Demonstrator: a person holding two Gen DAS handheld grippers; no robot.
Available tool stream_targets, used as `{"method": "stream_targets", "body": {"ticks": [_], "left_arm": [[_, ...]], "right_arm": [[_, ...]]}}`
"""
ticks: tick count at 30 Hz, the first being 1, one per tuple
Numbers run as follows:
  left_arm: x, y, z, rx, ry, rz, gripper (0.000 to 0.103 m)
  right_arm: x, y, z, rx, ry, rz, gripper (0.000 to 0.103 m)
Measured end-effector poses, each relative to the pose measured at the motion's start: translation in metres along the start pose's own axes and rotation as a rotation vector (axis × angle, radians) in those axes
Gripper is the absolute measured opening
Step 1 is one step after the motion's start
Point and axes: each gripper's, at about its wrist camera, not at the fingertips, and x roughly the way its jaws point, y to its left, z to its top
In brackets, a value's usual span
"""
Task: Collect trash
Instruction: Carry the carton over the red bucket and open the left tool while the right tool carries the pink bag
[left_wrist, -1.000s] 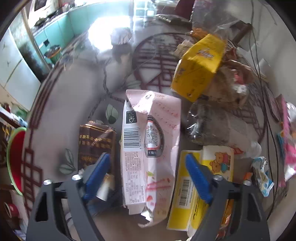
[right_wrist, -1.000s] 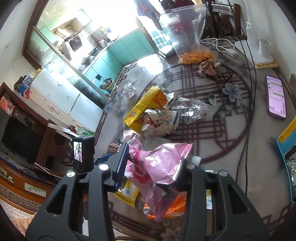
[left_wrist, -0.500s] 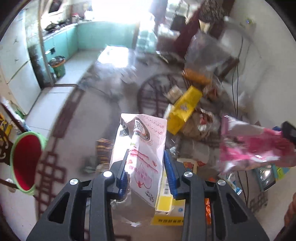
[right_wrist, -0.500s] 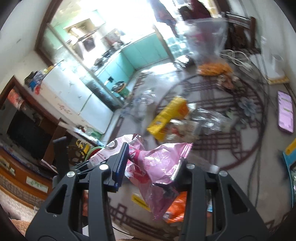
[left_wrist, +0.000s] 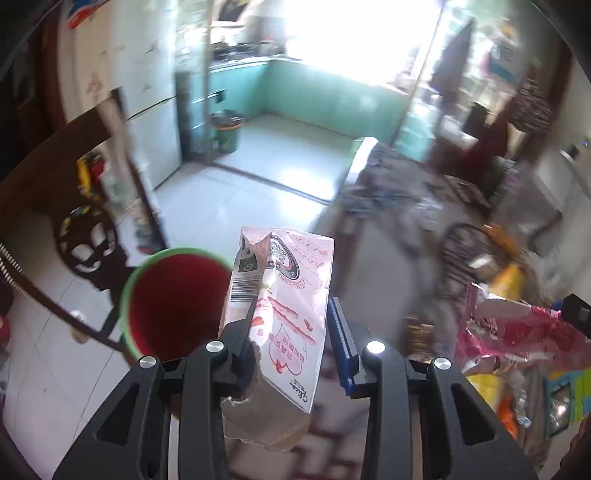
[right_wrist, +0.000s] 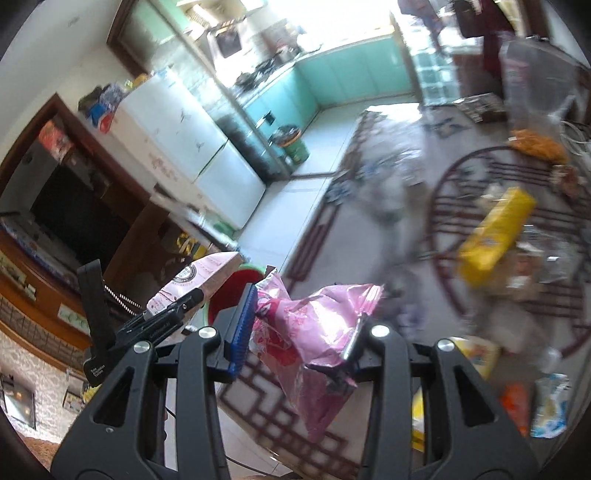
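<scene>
the left claw (left_wrist: 291, 339) is clamped on a pale pink and white paper carton with a barcode and round logo (left_wrist: 284, 295), holding it upright and off the bench, just beside and partly in front of the red bin with a green rim (left_wrist: 173, 299) standing on the white tiled floor (left_wrist: 236, 206). the right claw (right_wrist: 303, 328) grips a crumpled shiny pink plastic wrapper (right_wrist: 314, 328), which hangs down between its fingers above the bench edge. from the right wrist view the carton (right_wrist: 199, 277) and the bin (right_wrist: 240, 277) sit just left of the wrapper. on the patterned glass-topped bench (right_wrist: 369, 236), well apart from both claws, lie a yellow box (right_wrist: 495, 236), clear wrappers and other blurred litter.
</scene>
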Motion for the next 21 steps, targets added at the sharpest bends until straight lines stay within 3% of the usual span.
{"method": "stream_targets", "body": {"ticks": [5,11,18,21], "left_arm": [[0.037,0.065,0.006,-0.049,0.043,0.088,0.033],[0.076,0.124,0.000,-0.095,0.122,0.129,0.033],[0.100,0.152,0.002,-0.108,0.162,0.137,0.033],[0.106,0.156,0.005,-0.108,0.170,0.134,0.033]], "right_arm": [[0.079,0.040,0.005,-0.033,0.085,0.018,0.040],[0.168,0.074,0.010,-0.050,0.182,0.014,0.040],[0.227,0.095,0.008,-0.080,0.254,0.003,0.040],[0.235,0.102,0.006,-0.094,0.251,0.003,0.046]]}}
